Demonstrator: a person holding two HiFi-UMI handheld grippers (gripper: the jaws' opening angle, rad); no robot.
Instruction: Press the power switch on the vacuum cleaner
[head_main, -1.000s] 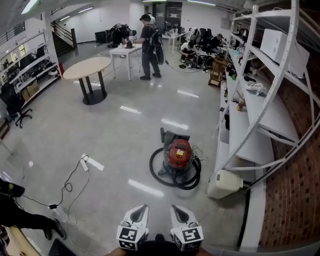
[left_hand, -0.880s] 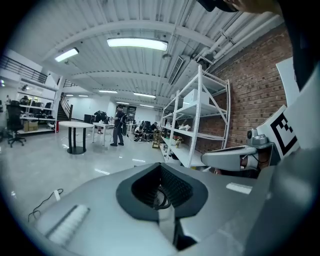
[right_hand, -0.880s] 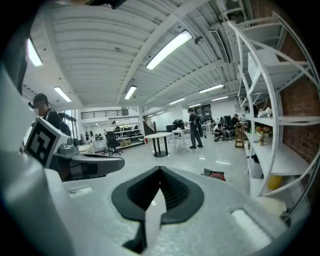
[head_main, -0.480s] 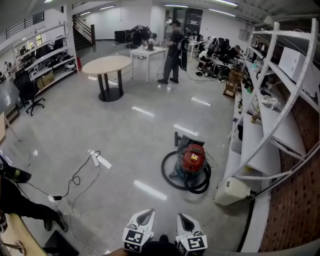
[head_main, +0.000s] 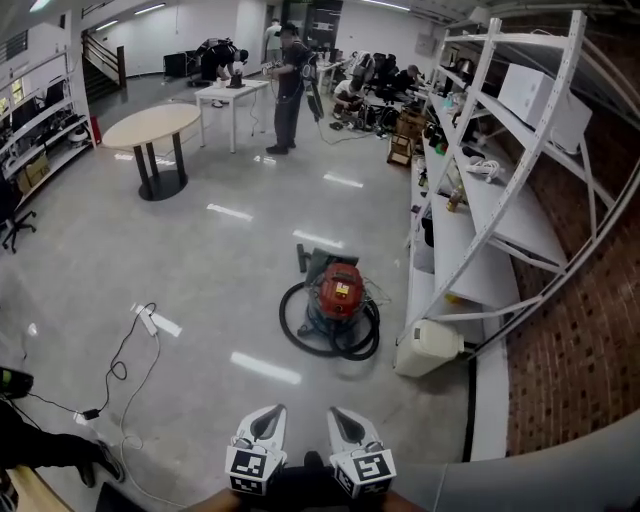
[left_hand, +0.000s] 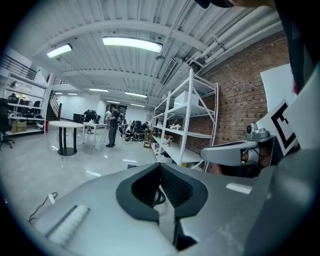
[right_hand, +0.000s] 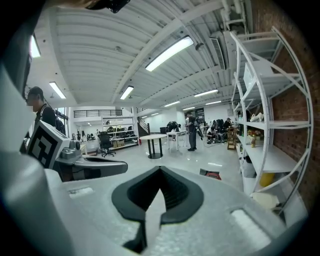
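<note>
The left hand-held gripper (head_main: 272, 412) and the right hand-held gripper (head_main: 341, 412) are hovering side by side at the near edge of the head view, low over the floor (head_main: 230, 260), both pointing away toward the far end of the room. Their marker cubes are sitting just apart from one another. In each gripper's own view the dark jaw pads are meeting at the tip, so both pairs of jaws are pressed together with nothing between them.

The vacuum cleaner (head_main: 340, 290) is standing on the floor well ahead of the grippers and slightly to the right. It has a red drum body, and a black hose (head_main: 322, 345) is lying coiled around it. Its power switch is too small to pick out. Neither gripper is touching the machine.

Just right of the vacuum cleaner, a white plastic jug (head_main: 428, 347) is resting on the floor at the foot of the white shelving rack (head_main: 470, 225) — what it is holding cannot be told. The rack's shelves are carrying small items, and a white box (head_main: 535, 90) is sitting high up.

To the left, a power strip (head_main: 148, 320) is lying on the floor with its cable trailing toward the near side. Far off, a person (head_main: 290, 85) is standing beyond a round tabletop (head_main: 152, 125).
</note>
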